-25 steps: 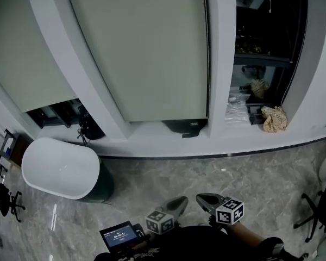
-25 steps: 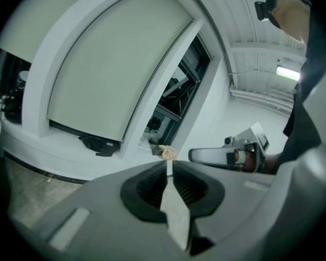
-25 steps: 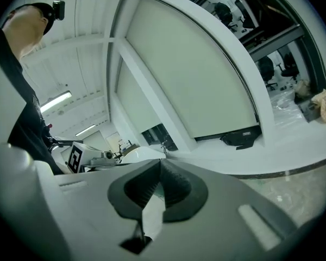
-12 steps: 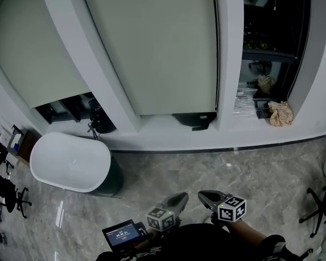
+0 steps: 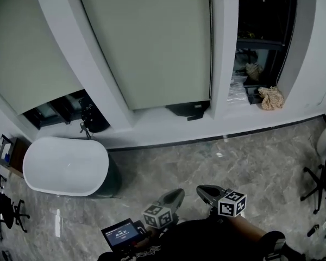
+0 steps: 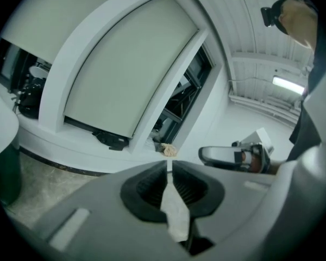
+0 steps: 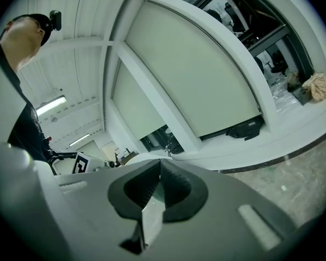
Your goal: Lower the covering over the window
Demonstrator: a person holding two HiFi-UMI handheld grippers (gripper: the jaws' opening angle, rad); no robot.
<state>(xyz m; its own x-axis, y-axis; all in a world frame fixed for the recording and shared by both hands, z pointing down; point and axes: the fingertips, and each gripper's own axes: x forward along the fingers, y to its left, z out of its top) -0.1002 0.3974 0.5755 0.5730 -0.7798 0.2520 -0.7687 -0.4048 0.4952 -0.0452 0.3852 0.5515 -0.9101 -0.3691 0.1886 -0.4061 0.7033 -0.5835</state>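
Window wall seen from the head view, with both grippers held low and close to the person's body. The middle blind (image 5: 152,42) hangs down nearly to the sill (image 5: 168,128), its lower edge just above a dark object (image 5: 187,110) lying there; the left blind (image 5: 27,53) is down most of the way, leaving a dark gap beneath; the right pane (image 5: 261,31) is bare, with a crumpled cloth (image 5: 270,98) on its ledge.

The scene fits two stages: the middle blind already lowered and the person standing back from it, or the bare right pane yet to be covered; the pictures do not settle which.

As a judgement on doing the step well: whichever blind is meant, it should travel straight down along its frame at a steady pace, its lower edge kept level and halted at the sill; things lying on the ledge could catch that edge. Both grippers are well apart from the window, over the stone floor (image 5: 250,156), so no contact with a blind or cord is shown.

Left gripper (image 6: 169,170): jaws closed to a thin slit, nothing between them, touching nothing. Right gripper (image 7: 158,170): likewise clenched and empty. A white tub (image 5: 65,167) stands below the left blind.
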